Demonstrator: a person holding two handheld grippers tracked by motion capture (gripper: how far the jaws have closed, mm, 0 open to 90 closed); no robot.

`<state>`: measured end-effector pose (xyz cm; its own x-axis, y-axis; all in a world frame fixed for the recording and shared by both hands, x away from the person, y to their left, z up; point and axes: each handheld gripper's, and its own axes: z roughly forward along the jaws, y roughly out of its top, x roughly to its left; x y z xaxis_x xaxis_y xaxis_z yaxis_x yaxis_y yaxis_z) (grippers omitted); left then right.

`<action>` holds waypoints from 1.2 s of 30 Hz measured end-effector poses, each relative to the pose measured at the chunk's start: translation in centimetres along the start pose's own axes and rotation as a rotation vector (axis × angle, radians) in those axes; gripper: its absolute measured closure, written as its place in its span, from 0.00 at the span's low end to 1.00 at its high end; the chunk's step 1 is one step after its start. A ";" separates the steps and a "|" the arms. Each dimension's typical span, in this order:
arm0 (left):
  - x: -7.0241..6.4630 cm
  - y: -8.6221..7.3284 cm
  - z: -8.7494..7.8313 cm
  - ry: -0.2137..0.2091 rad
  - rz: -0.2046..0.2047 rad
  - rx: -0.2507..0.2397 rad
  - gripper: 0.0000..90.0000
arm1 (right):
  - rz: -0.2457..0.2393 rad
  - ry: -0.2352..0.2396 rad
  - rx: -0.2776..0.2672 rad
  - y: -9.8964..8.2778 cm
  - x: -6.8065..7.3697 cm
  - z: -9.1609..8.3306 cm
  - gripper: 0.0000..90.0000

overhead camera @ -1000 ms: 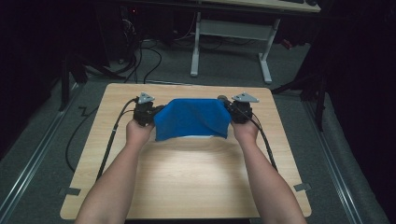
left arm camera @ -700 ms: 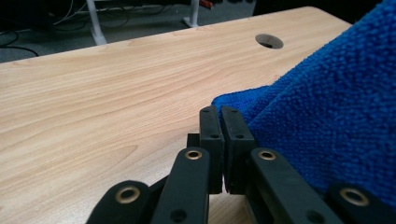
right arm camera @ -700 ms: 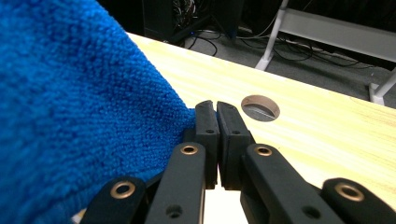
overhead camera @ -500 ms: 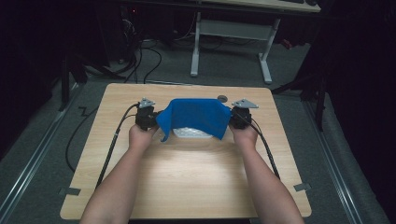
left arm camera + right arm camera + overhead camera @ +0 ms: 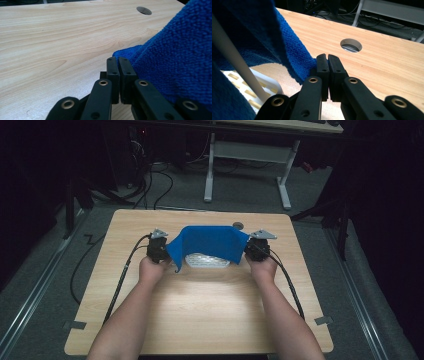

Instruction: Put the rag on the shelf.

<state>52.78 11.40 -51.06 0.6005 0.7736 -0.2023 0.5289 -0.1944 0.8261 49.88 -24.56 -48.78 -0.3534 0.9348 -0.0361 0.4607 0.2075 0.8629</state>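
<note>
Grippers (image 5: 207, 251) at blue cloth (image 5: 207, 243) edges

Dark room, grey carpet floor (image 5: 60, 285), white-legged desk (image 5: 250, 155) behind.

Overhead looks forward-down; tong cameras close — sharing table (image 5: 200, 305).

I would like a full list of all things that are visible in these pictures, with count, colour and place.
cloth: one, blue, held up between both grippers above the table's far half
slotted tray: one, white, on the table under the cloth
table: one, light wood, centre
cable hole: one, round, near the table's far edge
desk frame: one, white, on the floor behind
left gripper: black, jaws shut on the cloth
right gripper: black, jaws shut on the cloth
forearms: two, from the bottom
</note>
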 end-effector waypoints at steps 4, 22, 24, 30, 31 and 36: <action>0.0 -0.1 0.1 0.001 -0.011 -0.005 0.97 | 0.007 0.003 0.005 -0.6 -0.2 0.0 0.99; 0.4 0.1 -2.2 0.072 -0.013 -0.046 0.67 | 0.032 0.025 -0.019 0.1 -0.7 -1.0 0.81; 0.5 0.2 -2.4 0.078 -0.010 -0.049 0.65 | 0.031 0.021 -0.024 0.2 -0.7 -1.2 0.80; 0.8 0.5 -3.8 0.110 -0.002 -0.066 0.62 | 0.032 0.008 -0.055 1.4 -1.4 -2.3 0.73; 0.9 0.6 -4.2 0.114 -0.003 -0.075 0.62 | 0.032 0.007 -0.057 1.5 -1.4 -2.4 0.71; 1.2 0.8 -5.2 0.135 0.001 -0.084 0.62 | 0.033 -0.001 -0.072 2.1 -1.9 -3.2 0.70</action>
<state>50.81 15.32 -47.89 0.5120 0.8485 -0.1338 0.4731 -0.1485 0.8684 48.93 -26.76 -45.27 -0.3384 0.9410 -0.0075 0.4126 0.1555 0.8975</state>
